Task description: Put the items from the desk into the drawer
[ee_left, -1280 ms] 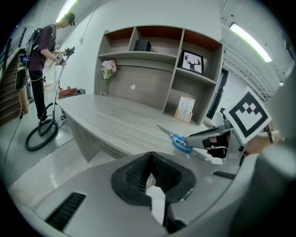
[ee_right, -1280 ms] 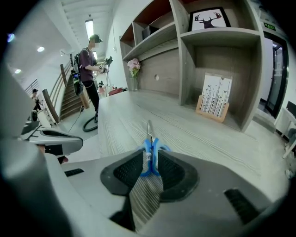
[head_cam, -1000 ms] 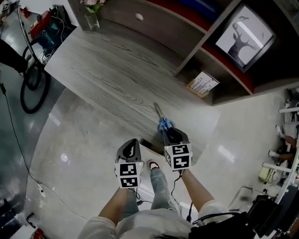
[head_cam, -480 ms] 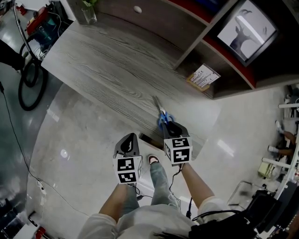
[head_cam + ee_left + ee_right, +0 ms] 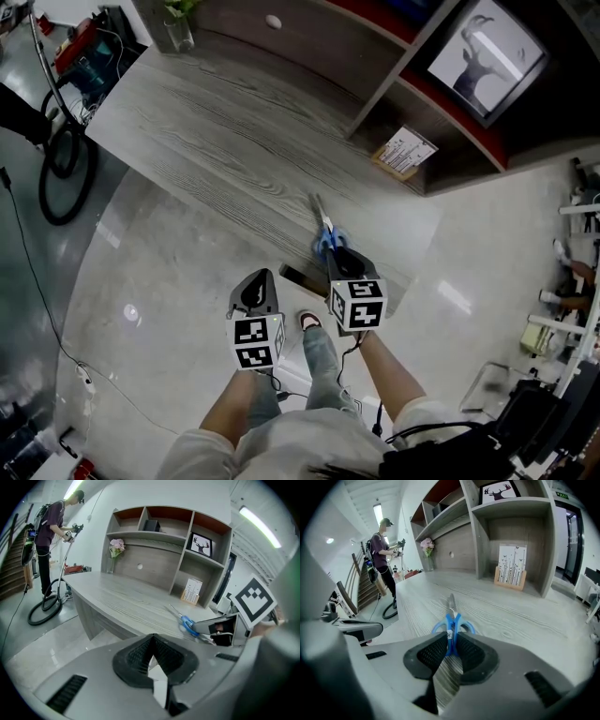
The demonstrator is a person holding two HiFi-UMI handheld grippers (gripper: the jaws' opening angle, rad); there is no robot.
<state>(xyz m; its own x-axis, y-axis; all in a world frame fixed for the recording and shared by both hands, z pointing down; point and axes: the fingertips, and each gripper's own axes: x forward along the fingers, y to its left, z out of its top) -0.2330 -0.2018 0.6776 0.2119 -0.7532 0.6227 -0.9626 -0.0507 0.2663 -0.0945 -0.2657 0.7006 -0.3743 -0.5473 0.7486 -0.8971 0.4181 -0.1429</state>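
right gripper jaws narrow, pinched on the blue handles of the scissors, which lie at the near edge of the desk, blades pointing far. judgement: lift level so the blades clear the wood, then carry to the dark slot under the edge, likely the drawer. left gripper jaws together, empty, just left. card stand far right, nothing blocks.
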